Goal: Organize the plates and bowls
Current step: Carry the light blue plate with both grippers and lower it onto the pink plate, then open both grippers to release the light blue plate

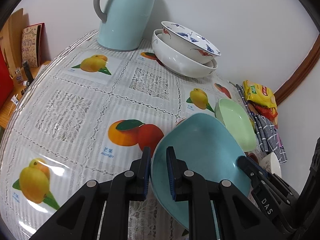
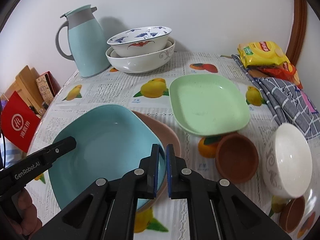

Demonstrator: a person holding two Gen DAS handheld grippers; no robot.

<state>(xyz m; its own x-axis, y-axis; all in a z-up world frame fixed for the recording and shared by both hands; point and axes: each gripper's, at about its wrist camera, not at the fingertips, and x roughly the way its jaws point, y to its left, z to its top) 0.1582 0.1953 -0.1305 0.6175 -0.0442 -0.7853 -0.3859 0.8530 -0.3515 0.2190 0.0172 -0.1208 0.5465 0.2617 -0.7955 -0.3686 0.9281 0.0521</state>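
Readable lettering from my two wrist cameras

I can read "mango" in blue under the fruit picture on the tablecloth [image 1: 128,108], "DAS" in white on the right gripper [image 1: 243,161], and "GenRobot.AI" in white on the left gripper [image 2: 70,143]. A white circled logo sits on the red bag [image 2: 19,123]; its characters and the print on the yellow snack packet [image 2: 262,54] are too blurred for me.

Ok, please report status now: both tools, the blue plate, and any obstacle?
Left tool and right tool both clamp the square blue plate rims. Plate sits on pink plate. Green square plate close beside.
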